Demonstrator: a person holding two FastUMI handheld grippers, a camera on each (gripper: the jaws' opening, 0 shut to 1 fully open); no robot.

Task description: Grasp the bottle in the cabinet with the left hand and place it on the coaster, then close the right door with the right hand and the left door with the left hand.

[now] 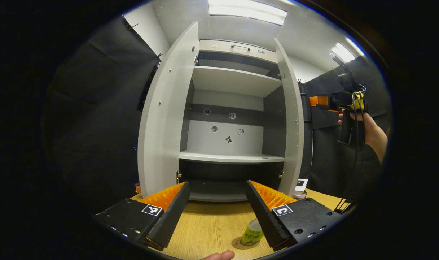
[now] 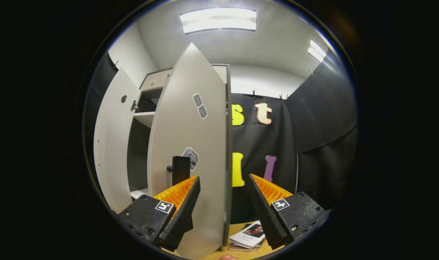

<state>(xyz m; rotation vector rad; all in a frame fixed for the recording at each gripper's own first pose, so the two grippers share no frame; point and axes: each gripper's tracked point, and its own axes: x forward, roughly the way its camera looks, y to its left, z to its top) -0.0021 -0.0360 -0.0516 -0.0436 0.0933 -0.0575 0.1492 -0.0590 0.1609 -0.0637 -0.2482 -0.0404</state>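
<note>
With the bottle [image 1: 253,233] on the coaster [image 1: 241,245] below the spread left tongs [image 1: 217,213], the spread right tongs [image 2: 223,213] straddle the right door [image 2: 190,151] edge; pushing off-centre could let them slip.

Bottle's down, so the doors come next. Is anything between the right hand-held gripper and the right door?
Nothing visible. The right door stands open directly ahead of the right hand-held gripper, its edge between the open fingers.
</note>
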